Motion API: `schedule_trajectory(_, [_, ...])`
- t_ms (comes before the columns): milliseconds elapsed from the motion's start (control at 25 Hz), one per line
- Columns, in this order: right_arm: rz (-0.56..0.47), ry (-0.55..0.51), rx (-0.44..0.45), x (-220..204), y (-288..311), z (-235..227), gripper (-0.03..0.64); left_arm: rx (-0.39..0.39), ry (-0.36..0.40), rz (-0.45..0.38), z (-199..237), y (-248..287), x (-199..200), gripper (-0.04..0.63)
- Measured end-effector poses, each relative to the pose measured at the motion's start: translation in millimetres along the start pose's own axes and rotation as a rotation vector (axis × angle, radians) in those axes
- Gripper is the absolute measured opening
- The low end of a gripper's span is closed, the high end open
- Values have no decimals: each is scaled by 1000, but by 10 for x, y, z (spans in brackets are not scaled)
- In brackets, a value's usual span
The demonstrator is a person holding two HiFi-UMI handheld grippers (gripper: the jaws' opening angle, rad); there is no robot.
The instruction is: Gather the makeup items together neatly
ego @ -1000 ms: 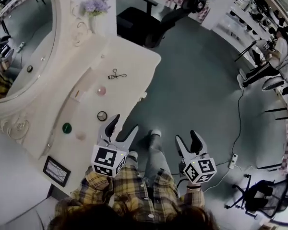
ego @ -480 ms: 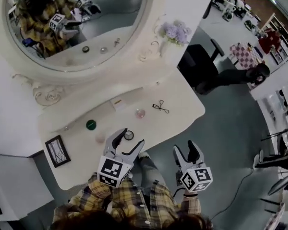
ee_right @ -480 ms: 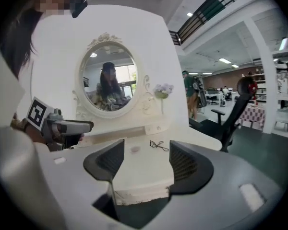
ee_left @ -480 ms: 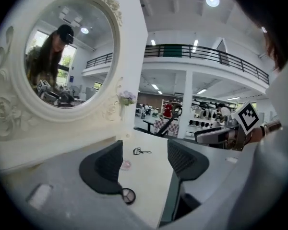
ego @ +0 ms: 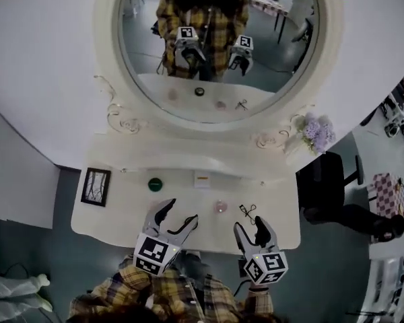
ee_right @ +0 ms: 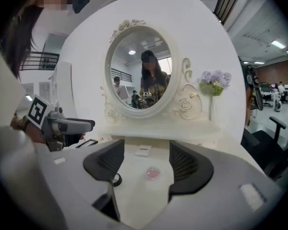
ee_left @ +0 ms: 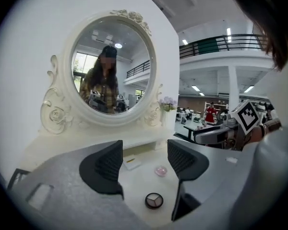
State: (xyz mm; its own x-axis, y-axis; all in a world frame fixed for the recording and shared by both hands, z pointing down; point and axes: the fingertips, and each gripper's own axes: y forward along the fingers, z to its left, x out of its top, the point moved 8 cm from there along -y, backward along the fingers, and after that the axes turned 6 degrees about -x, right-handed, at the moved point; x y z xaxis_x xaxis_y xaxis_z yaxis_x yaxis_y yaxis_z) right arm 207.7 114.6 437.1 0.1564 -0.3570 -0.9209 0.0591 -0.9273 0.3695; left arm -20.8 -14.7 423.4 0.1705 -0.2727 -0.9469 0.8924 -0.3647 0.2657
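The left gripper and right gripper hover over the desk's front edge, jaws spread and empty. A round eyeshadow compact lies just ahead of the left gripper. A pink round case and an eyelash curler lie ahead of the right gripper.

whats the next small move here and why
Probably lower the left gripper onto the round compact. Its jaws stand open and empty, and the compact lies on the table just ahead of them, apart from the pink pot.
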Motion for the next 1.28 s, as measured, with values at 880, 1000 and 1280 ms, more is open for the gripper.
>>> schedule_trajectory(880, [36,-97,221,99,376,-401,270,272,-65,-17,-130,70,-55,282])
schedule_trajectory(1000, [43,-101,206,85,379,-374,270,252,-65,-13,-92,95,-55,282])
schedule_trajectory(1280, [58,-126,197,82,477,-239,270,211,-63,-14,27,139,-64,282])
